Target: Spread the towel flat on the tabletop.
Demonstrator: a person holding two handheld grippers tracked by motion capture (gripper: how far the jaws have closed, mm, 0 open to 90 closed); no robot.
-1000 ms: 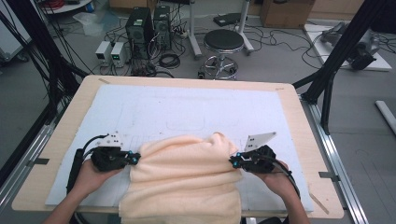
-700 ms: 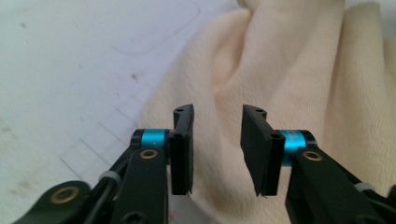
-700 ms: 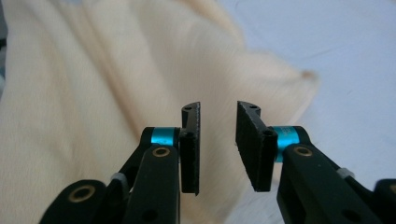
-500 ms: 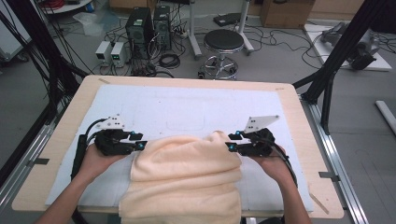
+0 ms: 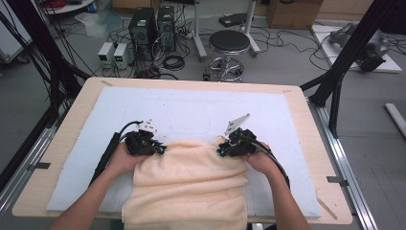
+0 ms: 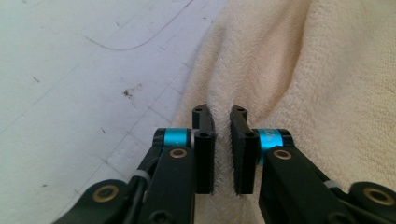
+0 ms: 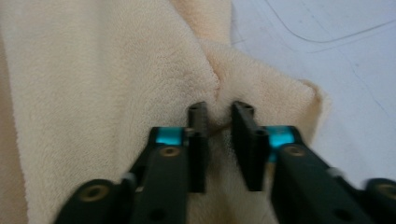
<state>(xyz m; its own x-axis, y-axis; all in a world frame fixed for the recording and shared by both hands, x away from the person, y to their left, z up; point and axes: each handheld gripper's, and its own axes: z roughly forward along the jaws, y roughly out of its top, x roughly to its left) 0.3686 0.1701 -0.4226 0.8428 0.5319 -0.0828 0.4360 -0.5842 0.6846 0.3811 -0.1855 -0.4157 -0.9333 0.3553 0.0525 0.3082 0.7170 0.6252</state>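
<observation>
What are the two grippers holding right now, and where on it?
Both pinch the towel: left gripper at its far left corner, right gripper at its far right corner.

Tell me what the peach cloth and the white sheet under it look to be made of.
Cloth: likely cotton terry, matte; the left gripper view shows fuzzy looped pile and soft folds. White sheet: probably rigid foam board, matte; faint scored lines, scuffs and dark specks mark it.

We see bare forearms, no sleeves in view. Our left gripper (image 6: pixel 222 135) is black, with a turquoise ring and a brass-coloured screw behind each ribbed jaw. Our right gripper (image 7: pixel 219 123) matches it. A thick black cable (image 5: pixel 106 156) trails from the left gripper's rear, and a grey three-cornered plate (image 5: pixel 236 124) tops the right.
</observation>
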